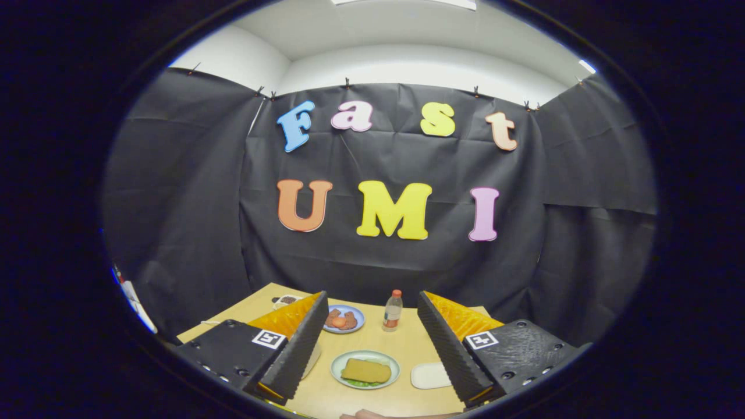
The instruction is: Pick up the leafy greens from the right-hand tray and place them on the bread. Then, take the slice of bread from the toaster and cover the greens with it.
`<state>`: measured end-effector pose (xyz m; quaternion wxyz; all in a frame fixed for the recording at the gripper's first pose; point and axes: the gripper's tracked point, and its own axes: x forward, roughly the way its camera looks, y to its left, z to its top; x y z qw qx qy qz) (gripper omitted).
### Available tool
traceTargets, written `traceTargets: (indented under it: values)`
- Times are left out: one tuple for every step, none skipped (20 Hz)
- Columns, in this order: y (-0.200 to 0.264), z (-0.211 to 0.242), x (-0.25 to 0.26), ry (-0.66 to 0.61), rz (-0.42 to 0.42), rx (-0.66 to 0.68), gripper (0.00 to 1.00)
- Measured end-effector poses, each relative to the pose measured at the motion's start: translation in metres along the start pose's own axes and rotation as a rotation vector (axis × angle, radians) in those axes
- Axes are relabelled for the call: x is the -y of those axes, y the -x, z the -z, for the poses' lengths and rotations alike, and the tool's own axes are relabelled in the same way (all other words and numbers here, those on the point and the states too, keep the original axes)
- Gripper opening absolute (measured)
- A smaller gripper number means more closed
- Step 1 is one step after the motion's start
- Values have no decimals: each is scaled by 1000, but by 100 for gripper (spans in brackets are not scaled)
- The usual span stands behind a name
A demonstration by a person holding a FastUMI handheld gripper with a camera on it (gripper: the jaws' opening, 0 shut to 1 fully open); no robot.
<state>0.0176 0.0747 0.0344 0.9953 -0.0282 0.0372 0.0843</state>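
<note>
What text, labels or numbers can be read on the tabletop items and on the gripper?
Bottle label: too small and blurred to read.
Square markers on the gripper, whose fingers stand open and hold nothing: black-and-white patterns, no legible words.
Bread and its plate just ahead of the fingers: no text.

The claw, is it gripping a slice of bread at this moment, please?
No, the claw is open with nothing between its fingers, and the bread lies on greens on the plate ahead.
</note>
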Motion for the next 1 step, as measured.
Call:
traceTargets:
  values:
    - [-3, -3, 0, 5, 4, 4, 96]
